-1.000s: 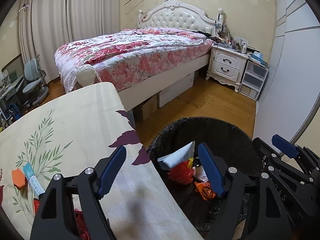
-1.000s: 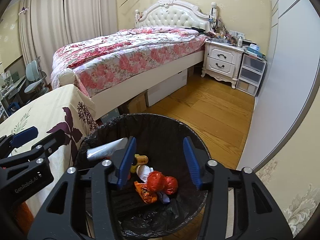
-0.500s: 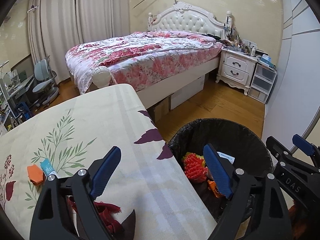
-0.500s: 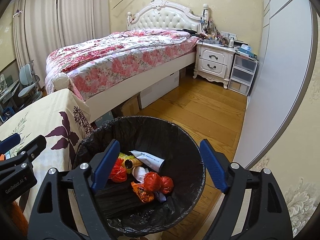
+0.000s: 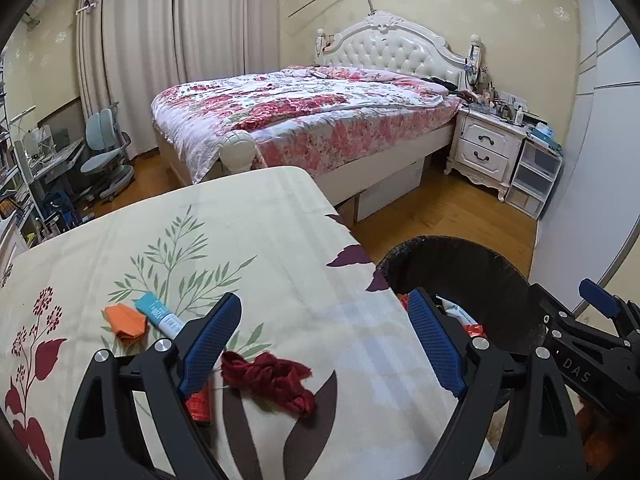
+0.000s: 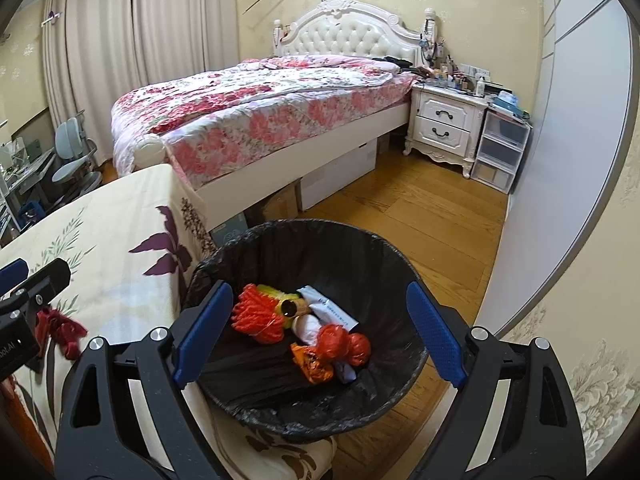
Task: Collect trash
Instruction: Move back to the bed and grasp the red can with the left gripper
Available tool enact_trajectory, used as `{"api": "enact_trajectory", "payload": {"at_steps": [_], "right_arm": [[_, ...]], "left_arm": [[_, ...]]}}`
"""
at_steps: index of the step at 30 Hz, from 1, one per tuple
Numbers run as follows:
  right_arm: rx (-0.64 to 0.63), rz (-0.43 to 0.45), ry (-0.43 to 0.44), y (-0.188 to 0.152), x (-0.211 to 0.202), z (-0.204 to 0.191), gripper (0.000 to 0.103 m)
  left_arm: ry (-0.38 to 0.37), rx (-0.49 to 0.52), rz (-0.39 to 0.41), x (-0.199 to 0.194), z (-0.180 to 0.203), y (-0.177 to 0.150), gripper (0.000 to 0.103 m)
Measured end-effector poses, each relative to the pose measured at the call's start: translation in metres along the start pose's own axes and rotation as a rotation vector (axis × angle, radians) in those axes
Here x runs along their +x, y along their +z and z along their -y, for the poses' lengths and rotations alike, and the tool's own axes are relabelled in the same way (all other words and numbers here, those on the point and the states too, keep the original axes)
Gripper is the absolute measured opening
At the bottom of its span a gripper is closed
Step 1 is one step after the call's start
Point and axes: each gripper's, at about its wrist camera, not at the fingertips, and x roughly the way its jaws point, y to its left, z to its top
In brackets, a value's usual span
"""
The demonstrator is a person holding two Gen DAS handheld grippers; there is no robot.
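Black-lined, the bin point(image 6: 304, 320) now holds the white tube point(image 6: 332, 310) dropped from the right gripper point(image 6: 320, 332), both grippers being spread empty, the left gripper point(image 5: 324, 340) swung back toward the dark red scrap point(image 5: 272, 378).

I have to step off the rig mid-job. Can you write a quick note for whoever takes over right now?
Left claw: open, empty, over the table, aimed at the trash there.
Right claw: open, empty, over the bin.
Bin stands on the floor by the table's corner; several bits lie in it already, among them an orange bundle, a white packet and red wads.
Left on the table: dark red rag, orange scrap, blue-white tube, and a red item partly hidden behind the left claw's finger.
Next, probably the rag: it lies nearest the left claw.
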Motion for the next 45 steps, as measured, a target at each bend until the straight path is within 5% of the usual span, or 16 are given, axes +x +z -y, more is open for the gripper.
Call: {"api": "enact_trajectory", "payload": {"at_steps": [19, 29, 32, 39, 45], "right_arm": [[-0.097, -0.034, 0.117, -0.026, -0.021, -0.061, 0.086], [-0.154, -0.061, 0.173, -0.035, -0.02, -0.095, 0.086], [-0.167, -0.066, 0.183, -0.037, -0.02, -0.102, 0.087], [-0.19, -0.077, 0.212, -0.038, -0.02, -0.114, 0.087], [-0.212, -0.092, 0.249, -0.041, -0.021, -0.127, 0.087]], "left_arm": [[0.118, -0.095, -0.05, -0.023, -0.081, -0.043, 0.085], [0.126, -0.085, -0.099, -0.012, -0.091, -0.055, 0.085], [0.112, -0.07, -0.121, -0.006, -0.089, -0.055, 0.075], [0.065, -0.061, -0.178, 0.003, -0.088, -0.06, 0.028], [0.047, -0.061, -0.167, -0.007, -0.087, -0.064, 0.027]]}}
